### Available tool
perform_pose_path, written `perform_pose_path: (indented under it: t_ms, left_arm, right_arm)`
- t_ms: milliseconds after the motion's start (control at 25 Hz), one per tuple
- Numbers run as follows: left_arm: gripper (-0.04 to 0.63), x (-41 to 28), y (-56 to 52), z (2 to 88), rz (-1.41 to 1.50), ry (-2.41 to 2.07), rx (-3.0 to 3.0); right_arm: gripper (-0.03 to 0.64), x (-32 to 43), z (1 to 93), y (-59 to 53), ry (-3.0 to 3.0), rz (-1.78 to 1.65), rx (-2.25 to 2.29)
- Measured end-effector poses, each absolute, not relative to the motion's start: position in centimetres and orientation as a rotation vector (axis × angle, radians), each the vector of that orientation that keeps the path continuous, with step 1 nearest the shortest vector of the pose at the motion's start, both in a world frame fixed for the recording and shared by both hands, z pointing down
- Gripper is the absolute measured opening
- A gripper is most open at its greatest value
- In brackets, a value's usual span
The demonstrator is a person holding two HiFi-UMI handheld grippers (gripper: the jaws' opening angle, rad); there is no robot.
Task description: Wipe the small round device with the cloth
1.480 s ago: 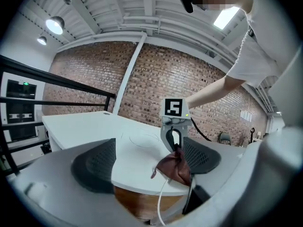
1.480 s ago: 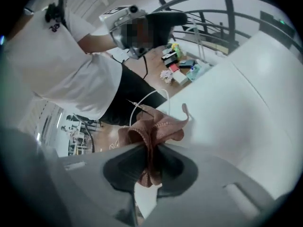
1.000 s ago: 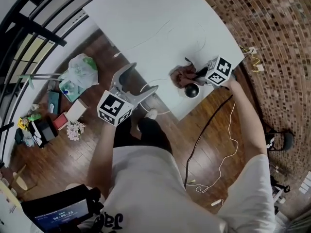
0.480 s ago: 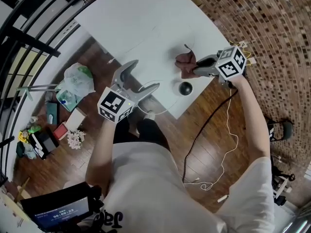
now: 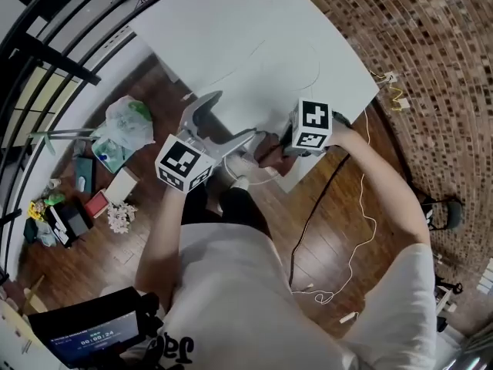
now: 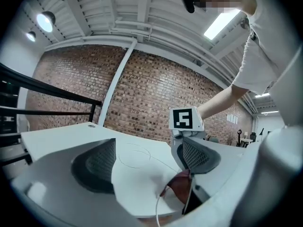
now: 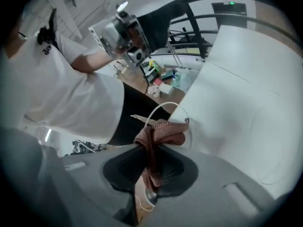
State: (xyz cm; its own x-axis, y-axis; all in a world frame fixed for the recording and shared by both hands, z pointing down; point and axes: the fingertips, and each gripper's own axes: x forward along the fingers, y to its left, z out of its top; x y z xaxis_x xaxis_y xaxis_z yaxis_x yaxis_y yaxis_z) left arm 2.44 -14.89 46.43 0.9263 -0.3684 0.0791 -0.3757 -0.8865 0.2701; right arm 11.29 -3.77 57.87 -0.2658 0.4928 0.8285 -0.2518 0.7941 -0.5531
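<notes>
My right gripper (image 5: pixel 269 148) is shut on a reddish-brown cloth (image 5: pixel 269 151) at the near edge of the white table (image 5: pixel 231 37). In the right gripper view the cloth (image 7: pixel 156 138) hangs bunched between the closed jaws of the right gripper (image 7: pixel 151 167). My left gripper (image 5: pixel 229 119) stands open just left of it, with nothing between its pads. In the left gripper view, the left gripper (image 6: pixel 142 161) has the cloth (image 6: pixel 178 191) showing under its right pad. The small round device is not visible in any view.
A white cable (image 5: pixel 254 177) loops off the table's near edge, and a black cable (image 5: pixel 323 199) trails over the wood floor. A plastic bag (image 5: pixel 127 122) and boxes lie on the floor at left. A brick wall (image 5: pixel 431 45) stands at right.
The right gripper has carried the cloth leftward along the table's edge, close to the left gripper's jaw. The black round device, seen earlier at the edge, is out of sight. The left gripper barely moved.
</notes>
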Motion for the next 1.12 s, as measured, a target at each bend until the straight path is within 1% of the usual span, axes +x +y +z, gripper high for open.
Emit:
perform_pose_path:
  t_ms: [160, 280, 440, 560, 680, 760, 880, 1000, 1120]
  left_arm:
    - [0.462, 1.8, -15.7, 46.9, 0.041, -0.529, 2.792]
    - [0.462, 2.4, -15.5, 46.9, 0.044, -0.510, 2.791]
    - [0.462, 3.1, -15.3, 46.7, 0.041, -0.475, 2.799]
    - [0.462, 3.8, -15.1, 46.6, 0.040, -0.445, 2.806]
    - [0.462, 4.1, -15.2, 46.2, 0.035, -0.436, 2.810]
    - [0.461, 4.1, -15.4, 45.9, 0.025, -0.435, 2.809]
    - [0.457, 4.0, -15.9, 45.7, 0.017, -0.441, 2.811]
    - [0.456, 4.1, -16.1, 45.5, 0.019, -0.438, 2.817]
    - [0.456, 4.2, -15.9, 45.6, 0.023, -0.429, 2.822]
  right_arm:
    - [0.040, 13.8, 59.2, -8.7, -1.717, 0.769, 0.039]
    - [0.040, 17.8, 59.0, -10.9, -1.716, 0.818, 0.206]
    - [0.040, 22.5, 58.6, -10.6, -1.680, 0.890, 0.340]
    - [0.040, 24.4, 58.3, -9.7, -1.688, 0.922, 0.405]
    - [0.040, 22.3, 56.0, -10.9, -1.822, 0.908, 0.447]
    - [0.040, 18.6, 53.2, -11.3, -1.932, 0.900, 0.407]
    - [0.040, 12.7, 50.3, -9.4, -2.028, 0.896, 0.215]
    - [0.040, 9.6, 50.7, -6.1, -2.000, 0.888, 0.025]
    - [0.040, 10.3, 53.7, -4.2, -1.884, 0.824, -0.028]
